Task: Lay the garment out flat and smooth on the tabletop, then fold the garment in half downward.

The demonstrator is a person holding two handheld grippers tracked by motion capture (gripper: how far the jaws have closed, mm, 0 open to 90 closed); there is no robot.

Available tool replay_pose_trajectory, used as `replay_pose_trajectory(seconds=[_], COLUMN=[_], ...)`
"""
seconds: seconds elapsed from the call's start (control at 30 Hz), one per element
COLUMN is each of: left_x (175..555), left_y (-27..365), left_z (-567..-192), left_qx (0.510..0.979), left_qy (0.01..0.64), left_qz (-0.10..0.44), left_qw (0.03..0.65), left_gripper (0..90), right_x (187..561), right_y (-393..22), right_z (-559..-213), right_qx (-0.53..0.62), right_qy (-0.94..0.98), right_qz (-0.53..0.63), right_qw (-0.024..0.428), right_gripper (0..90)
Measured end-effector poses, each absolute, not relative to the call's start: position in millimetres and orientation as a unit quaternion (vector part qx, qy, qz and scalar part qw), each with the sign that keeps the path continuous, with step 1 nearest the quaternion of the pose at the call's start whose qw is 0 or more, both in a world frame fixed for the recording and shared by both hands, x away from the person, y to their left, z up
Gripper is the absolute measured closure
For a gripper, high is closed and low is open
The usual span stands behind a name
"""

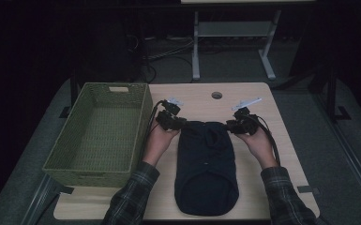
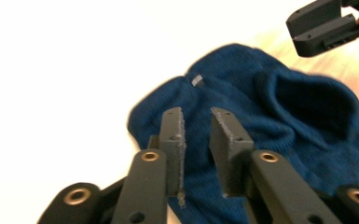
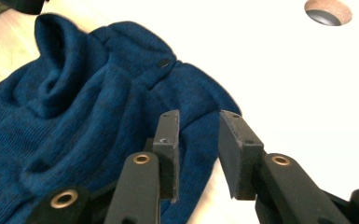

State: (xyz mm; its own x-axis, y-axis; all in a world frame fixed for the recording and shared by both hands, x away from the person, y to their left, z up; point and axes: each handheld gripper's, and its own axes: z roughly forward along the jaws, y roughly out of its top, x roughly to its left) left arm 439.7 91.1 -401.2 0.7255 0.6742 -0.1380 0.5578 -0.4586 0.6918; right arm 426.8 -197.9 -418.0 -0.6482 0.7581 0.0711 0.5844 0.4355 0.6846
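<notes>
While the green wicker basket sits off the table's left edge, its right wall stands just beside the left gripper, leaving little room there. That gripper's jaws are spread slightly apart above the dark blue knit garment, gripping nothing. The garment lies flat mid-table, its hem near the front edge. At its right shoulder, the right gripper likewise hangs parted, with bare tabletop beyond it.

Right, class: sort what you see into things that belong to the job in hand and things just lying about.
In the job: dark blue garment; left gripper, jaws open above it; right gripper, jaws open above it.

Lying about: green woven basket; hole in the tabletop; white table frame behind.
</notes>
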Motion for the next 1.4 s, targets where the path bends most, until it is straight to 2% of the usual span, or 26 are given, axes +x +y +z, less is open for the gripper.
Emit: replay_pose_trajectory(seconds=[0.1,0.13,0.17,0.27,0.47,0.77,0.93,1.03,1.1,1.13,1.17,1.2,1.4], left_x=[451.2,455.2,458.8,470.6,480.0,484.8,486.1,486.3,486.7,486.9,486.8,486.8,484.4], left_y=[89.2,88.5,87.8,88.1,85.1,85.9,87.7,86.6,86.9,87.4,87.3,87.6,86.9], left_z=[-402.5,-404.4,-407.2,-419.3,-438.6,-456.5,-458.6,-458.8,-459.0,-459.3,-459.5,-459.1,-453.1], left_qx=[0.849,0.850,0.850,0.850,0.856,0.857,0.851,0.854,0.854,0.853,0.851,0.852,0.855], left_qy=[0.368,0.370,0.372,0.384,0.388,0.398,0.406,0.400,0.398,0.399,0.401,0.399,0.398], left_qz=[0.085,0.087,0.089,0.092,0.085,0.067,0.049,0.037,0.030,0.025,0.023,0.022,0.037], left_qw=[0.371,0.365,0.363,0.348,0.331,0.321,0.329,0.331,0.333,0.335,0.338,0.337,0.331], left_gripper=[67.9,63.2,63.2,54.0,46.6,45.5,50.8,63.5,65.7,72.1,72.1,76.7,81.4], right_x=[432.8,437.3,437.3,445.5,458.2,466.6,468.0,469.9,469.9,469.8,469.8,469.3,468.6], right_y=[-199.8,-200.1,-200.1,-199.3,-201.4,-201.7,-198.1,-197.6,-197.4,-197.2,-197.2,-196.5,-195.2], right_z=[-418.3,-420.3,-420.3,-423.2,-438.4,-454.4,-460.9,-466.6,-467.3,-467.6,-467.6,-466.5,-462.7], right_qx=[0.403,0.405,0.405,0.409,0.422,0.432,0.427,0.426,0.427,0.429,0.429,0.425,0.424], right_qy=[0.838,0.837,0.837,0.832,0.825,0.820,0.829,0.831,0.831,0.829,0.829,0.832,0.836], right_qz=[0.349,0.349,0.349,0.353,0.355,0.359,0.347,0.350,0.352,0.355,0.355,0.351,0.342], right_qw=[0.118,0.117,0.117,0.125,0.126,0.111,0.100,0.073,0.067,0.058,0.058,0.059,0.066], right_gripper=[64.9,63.2,63.2,59.7,58.0,58.0,60.0,66.5,69.1,74.6,74.6,79.0,82.5])
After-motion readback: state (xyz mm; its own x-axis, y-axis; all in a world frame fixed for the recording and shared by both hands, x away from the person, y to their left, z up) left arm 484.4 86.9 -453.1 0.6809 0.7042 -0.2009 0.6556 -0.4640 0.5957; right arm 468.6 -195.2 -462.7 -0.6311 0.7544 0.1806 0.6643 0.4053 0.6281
